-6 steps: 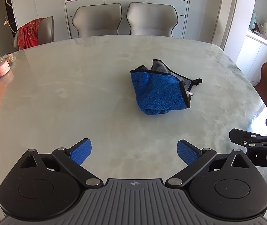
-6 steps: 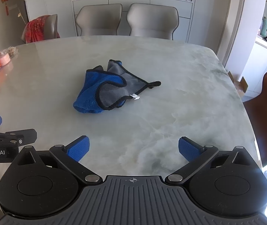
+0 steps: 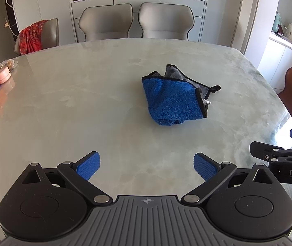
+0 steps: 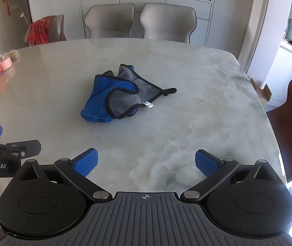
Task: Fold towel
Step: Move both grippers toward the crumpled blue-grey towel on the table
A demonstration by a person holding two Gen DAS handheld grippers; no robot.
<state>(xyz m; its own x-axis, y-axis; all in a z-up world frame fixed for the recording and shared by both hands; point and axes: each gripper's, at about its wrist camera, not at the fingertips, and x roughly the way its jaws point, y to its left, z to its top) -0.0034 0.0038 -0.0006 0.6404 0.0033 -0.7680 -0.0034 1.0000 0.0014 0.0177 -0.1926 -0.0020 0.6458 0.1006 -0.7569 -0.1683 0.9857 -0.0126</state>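
Change since earlier frame: negligible; towel (image 3: 176, 100) unmoved, crumpled mid-bench (image 3: 84, 102). Left gripper (image 3: 147, 165) and right gripper (image 4: 146, 162): both spread wide, empty, well short of it. Handling: likely soft, light, limp; best pinched at black-bound corners.

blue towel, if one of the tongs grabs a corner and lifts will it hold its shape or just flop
The blue towel lies crumpled in soft folds, so it would likely flop and hang. Its terry pile probably grips the marble table, so a push would bunch it rather than slide it.
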